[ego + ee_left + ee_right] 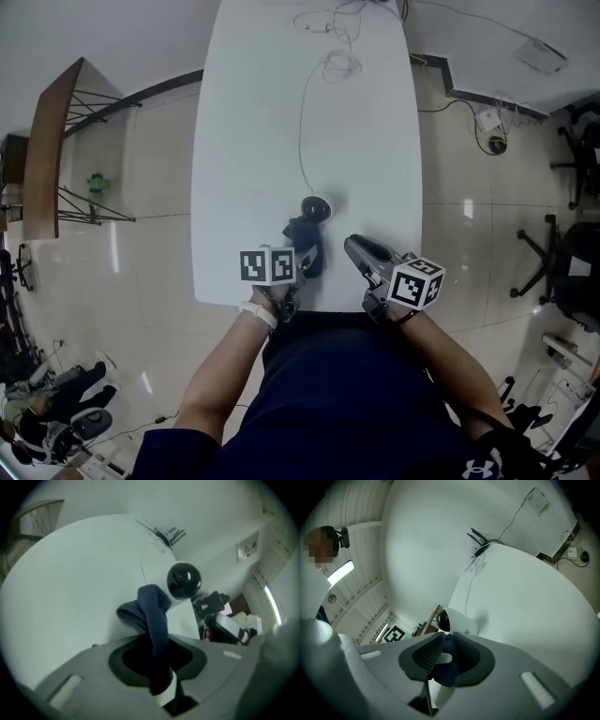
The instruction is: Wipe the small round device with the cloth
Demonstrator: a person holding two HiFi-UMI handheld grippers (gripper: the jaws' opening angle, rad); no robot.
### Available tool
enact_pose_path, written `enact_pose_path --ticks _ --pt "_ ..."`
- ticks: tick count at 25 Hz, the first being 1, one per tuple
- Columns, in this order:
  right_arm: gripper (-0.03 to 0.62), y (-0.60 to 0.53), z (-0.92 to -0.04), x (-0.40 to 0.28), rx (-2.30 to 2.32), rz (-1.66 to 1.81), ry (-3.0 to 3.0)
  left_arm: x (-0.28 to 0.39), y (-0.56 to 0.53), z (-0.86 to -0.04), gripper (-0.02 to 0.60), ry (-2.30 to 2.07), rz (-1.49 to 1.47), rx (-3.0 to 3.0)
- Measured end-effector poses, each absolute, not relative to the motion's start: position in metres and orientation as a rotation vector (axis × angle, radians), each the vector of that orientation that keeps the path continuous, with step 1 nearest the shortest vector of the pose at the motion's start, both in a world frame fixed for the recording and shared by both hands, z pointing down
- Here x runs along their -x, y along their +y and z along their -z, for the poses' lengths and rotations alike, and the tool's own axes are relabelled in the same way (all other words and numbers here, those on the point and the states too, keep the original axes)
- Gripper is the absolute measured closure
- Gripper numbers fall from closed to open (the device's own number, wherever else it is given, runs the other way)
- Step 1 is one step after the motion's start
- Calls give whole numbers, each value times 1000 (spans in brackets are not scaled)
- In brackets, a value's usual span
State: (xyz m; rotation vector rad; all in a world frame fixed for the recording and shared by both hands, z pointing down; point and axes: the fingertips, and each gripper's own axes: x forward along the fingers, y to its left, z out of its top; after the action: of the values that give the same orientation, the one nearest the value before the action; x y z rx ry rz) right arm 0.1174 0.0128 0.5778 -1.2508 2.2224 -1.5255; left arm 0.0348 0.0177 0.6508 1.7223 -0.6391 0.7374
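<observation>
Left tool is clamped on the cloth just beside the small round device, right tool pinches some dark blue stuff, so we reckon the wiping's barely begun.

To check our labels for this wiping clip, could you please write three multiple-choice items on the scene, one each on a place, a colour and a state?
1. Where on the white table is the small round device? A at the far end; B near the person's end, just beyond the cloth; C off the table.
2. What colour is the cloth? A yellow; B white; C dark blue.
3. The left gripper is: A shut on the cloth; B open, empty; C out of view.
Key: B, the head view shows it; C, head and left gripper views agree; A, its jaws pinch the cloth.
</observation>
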Motion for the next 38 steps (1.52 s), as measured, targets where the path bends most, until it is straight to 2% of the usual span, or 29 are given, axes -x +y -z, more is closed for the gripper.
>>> enact_pose_path --ticks 4,13,23,27,29,30,32,33,36,38 --pt "517 19 -578 -131 1359 1510 2125 -72 43 -641 494 -448 -851 -1841" --pt "522 45 -581 -160 1558 1488 1926 -118 58 -632 494 -198 -852 -1878" --pt "525 39 -574 -150 1606 1456 1943 -25 20 -633 494 -397 -722 -1811" --pt "521 31 -568 -115 1461 1495 2066 -14 13 -596 494 -312 -512 -1848" --pt "462 28 -553 -86 1219 1545 2109 -23 19 -558 494 -150 -368 -1911" --pt "407 27 -543 -73 1078 1576 2099 -25 23 -542 494 -76 -317 -1947" --pt "225 28 -520 -50 824 1615 2076 -27 31 -517 494 52 -260 -2010" --pt "215 28 -510 -42 740 1615 2092 -26 36 -508 494 108 -244 -2030" --pt "226 28 -498 -28 630 1606 2142 -23 49 -495 494 235 -213 -2052" --pt "344 29 -497 -21 582 1614 2116 -20 57 -491 494 298 -193 -2046"
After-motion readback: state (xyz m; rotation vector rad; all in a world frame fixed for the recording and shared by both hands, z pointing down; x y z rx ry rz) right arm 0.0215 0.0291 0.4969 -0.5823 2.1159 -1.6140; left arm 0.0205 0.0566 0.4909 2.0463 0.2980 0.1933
